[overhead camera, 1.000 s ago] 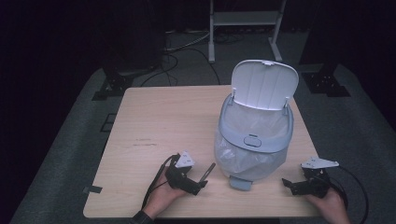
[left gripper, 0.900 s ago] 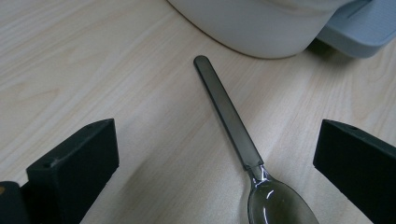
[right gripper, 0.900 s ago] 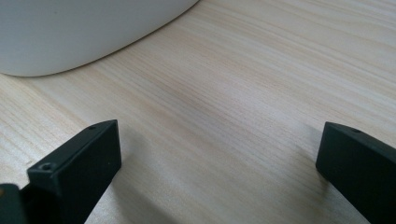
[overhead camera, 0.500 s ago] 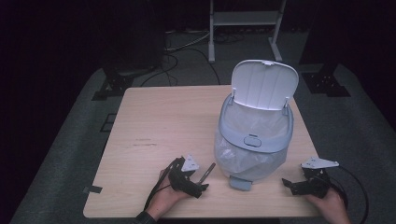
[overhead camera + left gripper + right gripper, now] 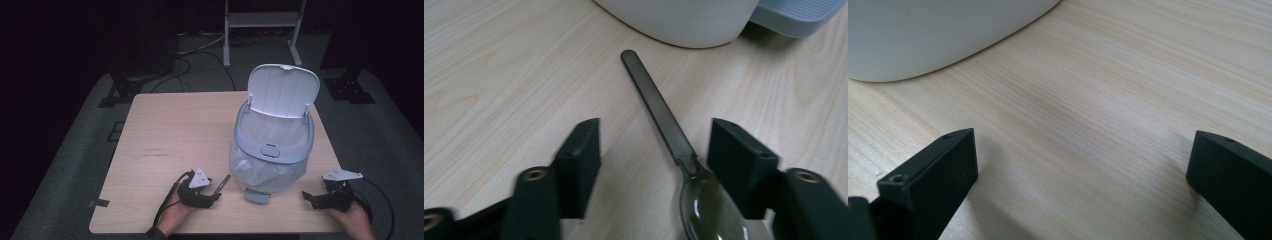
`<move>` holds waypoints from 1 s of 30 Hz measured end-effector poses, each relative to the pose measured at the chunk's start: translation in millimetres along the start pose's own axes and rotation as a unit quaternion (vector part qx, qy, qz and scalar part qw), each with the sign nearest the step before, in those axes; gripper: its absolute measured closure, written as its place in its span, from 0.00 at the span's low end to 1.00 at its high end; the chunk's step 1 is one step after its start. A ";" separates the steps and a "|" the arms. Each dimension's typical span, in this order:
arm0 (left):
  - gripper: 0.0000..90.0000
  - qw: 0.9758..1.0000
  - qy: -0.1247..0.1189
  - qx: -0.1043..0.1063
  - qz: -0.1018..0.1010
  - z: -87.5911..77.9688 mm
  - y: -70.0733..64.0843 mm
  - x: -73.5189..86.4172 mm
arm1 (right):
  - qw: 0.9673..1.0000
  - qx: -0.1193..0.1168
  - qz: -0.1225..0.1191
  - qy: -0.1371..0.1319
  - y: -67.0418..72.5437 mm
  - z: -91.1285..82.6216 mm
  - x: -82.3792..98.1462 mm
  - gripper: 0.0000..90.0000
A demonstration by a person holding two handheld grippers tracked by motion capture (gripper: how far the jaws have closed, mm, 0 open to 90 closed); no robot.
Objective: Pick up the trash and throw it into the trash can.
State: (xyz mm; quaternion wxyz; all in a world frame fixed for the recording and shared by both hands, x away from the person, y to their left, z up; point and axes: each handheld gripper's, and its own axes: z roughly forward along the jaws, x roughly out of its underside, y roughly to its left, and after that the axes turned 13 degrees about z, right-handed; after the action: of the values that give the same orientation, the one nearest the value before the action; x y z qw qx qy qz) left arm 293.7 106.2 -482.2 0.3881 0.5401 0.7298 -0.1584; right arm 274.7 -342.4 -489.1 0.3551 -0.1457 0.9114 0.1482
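A dark plastic spoon point(image 5: 659, 107) lies flat on the wooden table point(image 5: 175, 130), its handle point(image 5: 223, 181) pointing toward the pedal bin point(image 5: 272, 150). My left gripper point(image 5: 654, 140) straddles the spoon's neck. Its jaws have just been closing with the spoon between them; the right one is close to the spoon and the left one stands well clear, so the pads do not press on it. In the high view the left gripper point(image 5: 212, 194) rests low at the table's near edge. My right gripper point(image 5: 307, 197) lies to the bin's right, wide open over bare wood point(image 5: 1083, 165).
The bin is pale blue-grey and lined with a clear bag, and its white lid point(image 5: 282, 92) stands up. Its foot pedal point(image 5: 257, 196) juts toward the near edge between the two grippers. Cables trail from both grippers. Dark floor and stands surround the table.
The left gripper has shifted slightly toward the spoon. The right hand, the bin and the spoon have stayed where they were.
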 end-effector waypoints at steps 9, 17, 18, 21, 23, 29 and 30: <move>0.73 1.000 -0.007 -0.005 -0.010 -3.1 1.6 2.7 | 1.000 0.000 0.000 0.000 0.0 0.0 0.0 0.00; 0.87 1.000 -0.005 -0.003 -0.018 -4.3 6.4 4.1 | 1.000 0.000 0.000 0.000 0.0 -0.1 -0.1 0.00; 0.88 1.000 -0.006 -0.001 -0.020 -4.4 7.0 4.3 | 1.000 0.000 0.000 0.001 0.0 -0.1 0.0 0.00; 0.88 1.000 -0.009 0.004 -0.022 -4.4 8.6 5.1 | 1.000 0.000 0.000 0.000 0.0 0.0 0.0 0.00; 0.88 1.000 -0.009 0.006 -0.022 -4.6 9.1 5.3 | 1.000 0.000 0.000 0.000 -0.1 0.1 0.0 0.00; 0.88 0.999 -0.005 0.014 -0.029 -7.7 15.6 7.7 | 1.000 0.000 0.000 0.000 0.0 0.1 0.0 0.00; 0.88 0.999 -0.004 0.015 -0.029 -8.3 16.9 8.4 | 1.000 0.000 0.000 0.000 0.0 0.0 0.0 0.00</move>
State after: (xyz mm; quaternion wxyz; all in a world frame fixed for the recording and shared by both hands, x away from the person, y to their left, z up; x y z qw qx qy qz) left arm 304.8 123.4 -479.9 0.3780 0.5238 0.7411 -0.1833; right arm 274.8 -342.4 -489.2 0.3553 -0.1457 0.9113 0.1484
